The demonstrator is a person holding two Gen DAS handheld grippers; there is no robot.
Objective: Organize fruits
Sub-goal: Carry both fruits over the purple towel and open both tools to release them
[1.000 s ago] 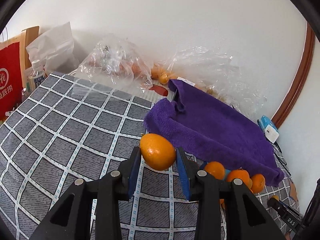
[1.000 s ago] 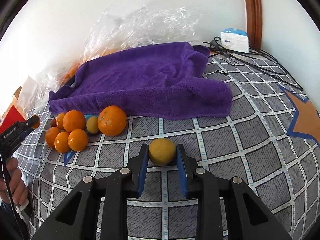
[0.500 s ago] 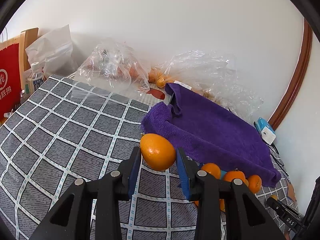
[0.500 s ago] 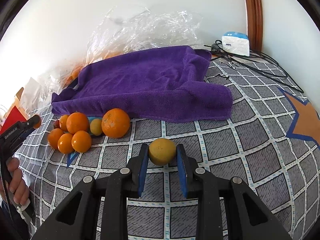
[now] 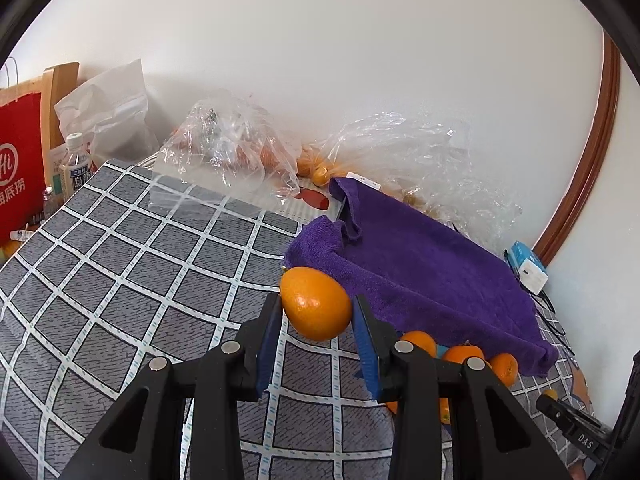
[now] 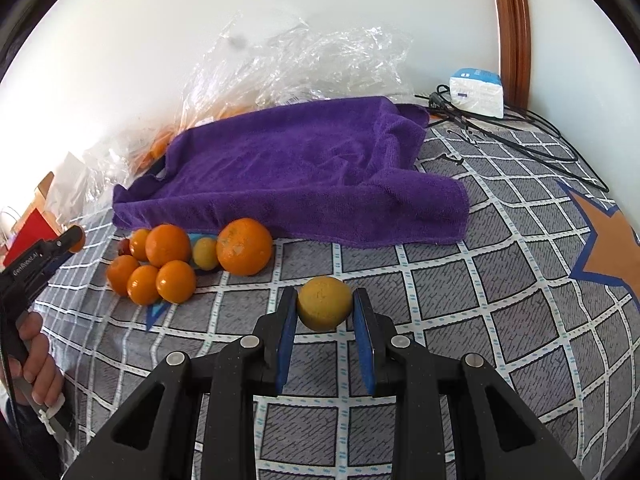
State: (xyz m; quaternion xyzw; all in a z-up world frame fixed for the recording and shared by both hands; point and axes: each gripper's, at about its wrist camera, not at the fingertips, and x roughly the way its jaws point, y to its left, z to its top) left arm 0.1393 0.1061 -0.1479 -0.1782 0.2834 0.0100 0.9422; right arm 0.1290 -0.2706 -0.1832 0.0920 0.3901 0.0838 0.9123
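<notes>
My left gripper [image 5: 316, 316] is shut on an orange [image 5: 316, 304] and holds it above the grey checked cloth [image 5: 132, 272], just left of the purple towel [image 5: 420, 264]. My right gripper [image 6: 325, 312] is shut on a small yellow fruit [image 6: 325, 303], low over the cloth in front of the towel [image 6: 304, 168]. A cluster of several oranges [image 6: 168, 268] with one big orange [image 6: 245, 246] and a small yellow fruit [image 6: 205, 253] lies at the towel's front left edge. Part of that cluster [image 5: 460, 356] shows behind my left fingers.
Clear plastic bags with fruit [image 5: 236, 156] lie along the wall behind the towel. A red bag [image 5: 18, 168] and a water bottle [image 5: 74, 164] stand far left. A white charger box [image 6: 478, 90] and black cables [image 6: 520, 132] lie at the far right. An orange star [image 6: 612, 248] marks the cloth.
My left gripper has risen and drawn back a little with the orange. My right gripper has pulled back slightly with the yellow fruit, so the fruit cluster sits lower in its view.
</notes>
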